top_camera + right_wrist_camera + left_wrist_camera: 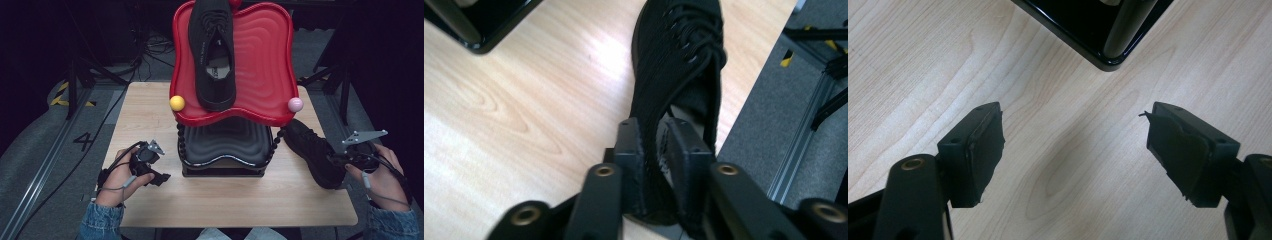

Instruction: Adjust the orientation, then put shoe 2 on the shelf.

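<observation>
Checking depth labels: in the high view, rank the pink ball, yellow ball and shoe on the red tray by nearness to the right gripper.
1. Pink ball, tray's right corner.
2. Shoe, on the tray's left half.
3. Yellow ball, tray's left corner; close to the shoe's heel, but slightly farther from the right gripper.

Your left gripper (159, 176) sits low with its jaws wide open, and your right gripper (334, 159), over by your right hand (382, 172), has its jaws pinched close together.
</observation>
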Available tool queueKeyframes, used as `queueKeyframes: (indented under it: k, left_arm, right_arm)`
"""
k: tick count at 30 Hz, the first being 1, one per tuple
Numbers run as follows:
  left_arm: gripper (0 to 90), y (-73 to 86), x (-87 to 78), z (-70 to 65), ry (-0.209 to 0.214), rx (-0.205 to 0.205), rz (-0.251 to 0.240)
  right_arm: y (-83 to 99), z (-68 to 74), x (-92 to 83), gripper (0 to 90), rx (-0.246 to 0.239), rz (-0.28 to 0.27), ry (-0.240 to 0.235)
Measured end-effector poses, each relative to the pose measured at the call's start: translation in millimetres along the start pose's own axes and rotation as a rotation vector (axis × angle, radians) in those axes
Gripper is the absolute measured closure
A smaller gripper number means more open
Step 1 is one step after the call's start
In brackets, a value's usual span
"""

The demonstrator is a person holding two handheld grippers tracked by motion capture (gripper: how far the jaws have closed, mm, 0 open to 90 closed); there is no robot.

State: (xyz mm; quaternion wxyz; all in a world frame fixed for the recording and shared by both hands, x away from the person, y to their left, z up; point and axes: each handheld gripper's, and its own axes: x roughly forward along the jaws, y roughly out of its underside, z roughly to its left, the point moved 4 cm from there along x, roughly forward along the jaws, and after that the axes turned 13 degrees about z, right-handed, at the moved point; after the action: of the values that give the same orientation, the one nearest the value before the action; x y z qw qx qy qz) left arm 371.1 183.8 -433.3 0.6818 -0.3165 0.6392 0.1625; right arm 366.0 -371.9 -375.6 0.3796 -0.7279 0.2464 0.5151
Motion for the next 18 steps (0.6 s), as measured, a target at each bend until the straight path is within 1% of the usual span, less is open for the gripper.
queueKeyframes:
  k: [2, 3, 5, 8, 9, 10, 11, 12, 13, 16, 17, 18]
  left_arm:
    - [23.3, 0.3, -0.3, 0.3, -0.001, -0.002, 0.007]
    - [23.3, 0.3, 0.3, 0.6, 0.001, -0.004, 0.002]
    - [23.3, 0.3, 0.7, 1.0, -0.002, -0.002, 0.004]
    - [23.2, 0.9, 1.4, 0.2, 0.004, -0.004, 0.006]
    - [23.2, 1.0, 1.4, 0.0, 0.007, -0.003, 0.008]
    - [23.2, 1.1, 1.2, 0.0, 0.005, -0.004, 0.004]
    - [23.2, 1.4, 1.0, 0.2, 0.003, -0.005, 0.006]
    - [23.2, 1.6, 1.0, 0.3, 0.005, -0.005, 0.005]
    - [23.2, 1.8, 1.1, 0.5, 0.006, -0.007, 0.004]
    - [23.2, 2.6, 2.0, 0.3, 0.003, -0.001, 0.010]
    - [23.2, 3.1, 2.4, -0.1, 0.006, -0.002, 0.010]
    - [23.1, 4.0, 2.7, -0.5, 0.010, -0.011, 0.007]
  right_arm:
    - [2.7, 0.6, 1.5, 65.9, 0.003, 0.030, -0.007]
    - [4.5, 0.7, 3.0, 63.2, 0.001, 0.051, -0.011]
    - [7.1, -0.9, 5.6, 58.0, -0.010, 0.067, -0.015]
    - [8.4, -7.2, 11.3, 55.8, -0.024, 0.071, 0.022]
    - [8.7, -9.0, 13.5, 59.7, -0.025, 0.074, 0.029]
    - [9.5, -10.1, 15.5, 67.5, -0.027, 0.086, 0.024]
    - [10.9, -9.4, 18.3, 75.9, -0.028, 0.110, -0.002]
    - [11.3, -8.1, 20.5, 79.4, -0.032, 0.123, -0.019]
    - [10.9, -7.1, 21.5, 83.3, -0.037, 0.129, -0.021]
    - [7.4, -4.3, 20.1, 86.9, -0.053, 0.131, -0.017]
    - [5.9, -2.1, 19.4, 87.0, -0.063, 0.122, -0.027]
    - [3.3, 2.0, 17.8, 87.2, -0.074, 0.104, -0.051]
